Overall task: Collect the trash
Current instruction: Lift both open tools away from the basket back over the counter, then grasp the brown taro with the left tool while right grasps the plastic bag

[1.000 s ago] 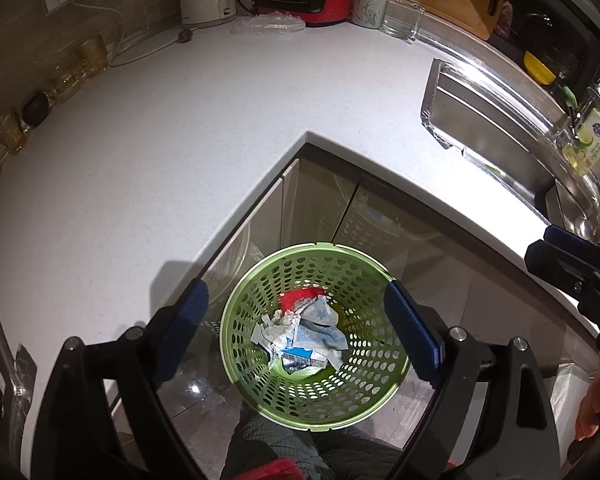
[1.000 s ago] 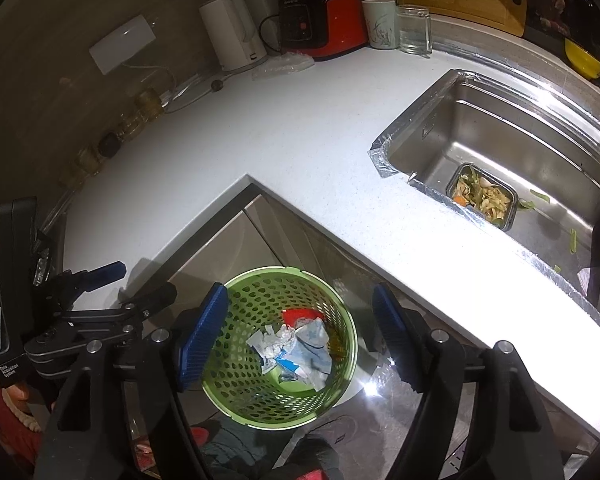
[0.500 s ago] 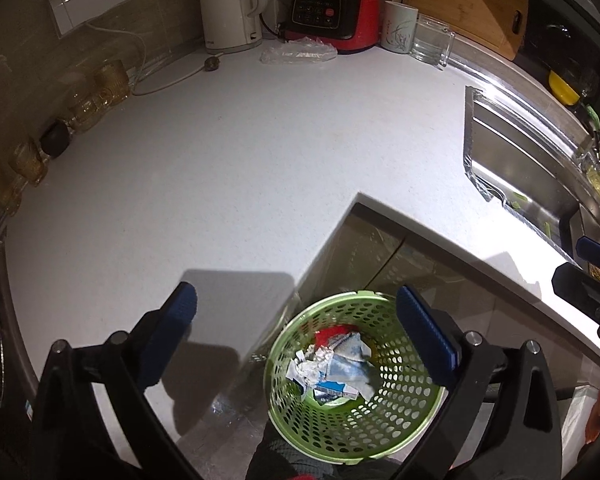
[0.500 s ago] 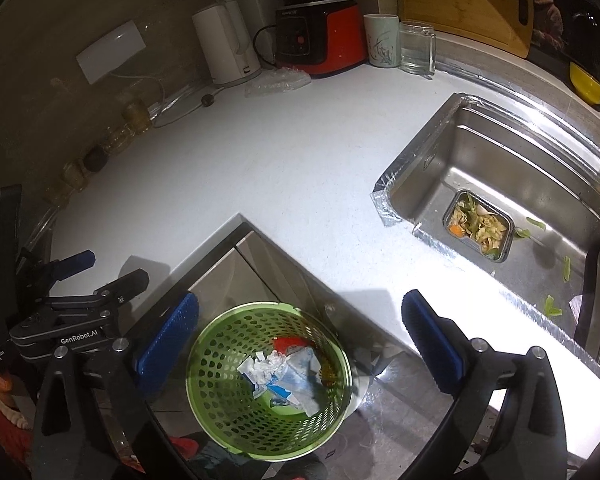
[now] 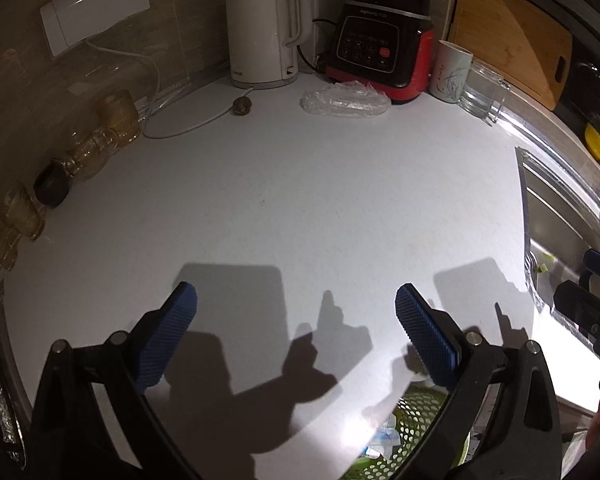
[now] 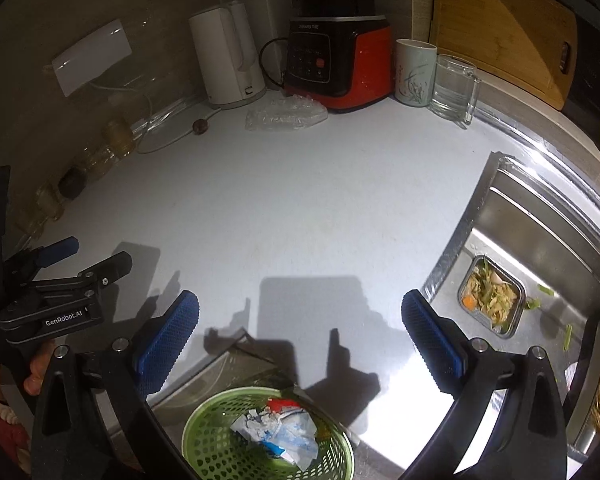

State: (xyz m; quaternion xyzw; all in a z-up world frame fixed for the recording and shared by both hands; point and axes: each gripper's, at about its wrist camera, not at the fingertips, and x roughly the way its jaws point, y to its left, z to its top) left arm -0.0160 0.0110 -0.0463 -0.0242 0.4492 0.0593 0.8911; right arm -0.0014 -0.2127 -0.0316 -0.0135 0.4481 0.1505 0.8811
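A crumpled clear plastic wrapper point(image 5: 346, 100) lies on the white counter point(image 5: 300, 200) at the back, in front of the red blender; it also shows in the right wrist view point(image 6: 286, 116). A green perforated basket point(image 6: 220, 440) on the floor below the counter corner holds crumpled paper and wrappers point(image 6: 280, 432); its rim shows in the left wrist view point(image 5: 416, 412). My left gripper point(image 5: 296, 336) is open and empty above the counter's near part. My right gripper point(image 6: 300, 340) is open and empty above the counter edge. The left gripper shows at the left of the right wrist view point(image 6: 84, 260).
A white kettle point(image 5: 264, 24), a red blender point(image 5: 380, 44), a mug point(image 5: 450, 72) and a glass mug point(image 5: 484, 92) stand along the back wall. Amber glass jars point(image 5: 100, 140) line the left wall. A steel sink point(image 6: 540, 260) with a food-scrap strainer point(image 6: 492, 296) lies on the right.
Both grippers have risen and tilted forward from over the basket to face the counter and back wall. The basket has slid to the bottom of both views. Both stay open and empty.
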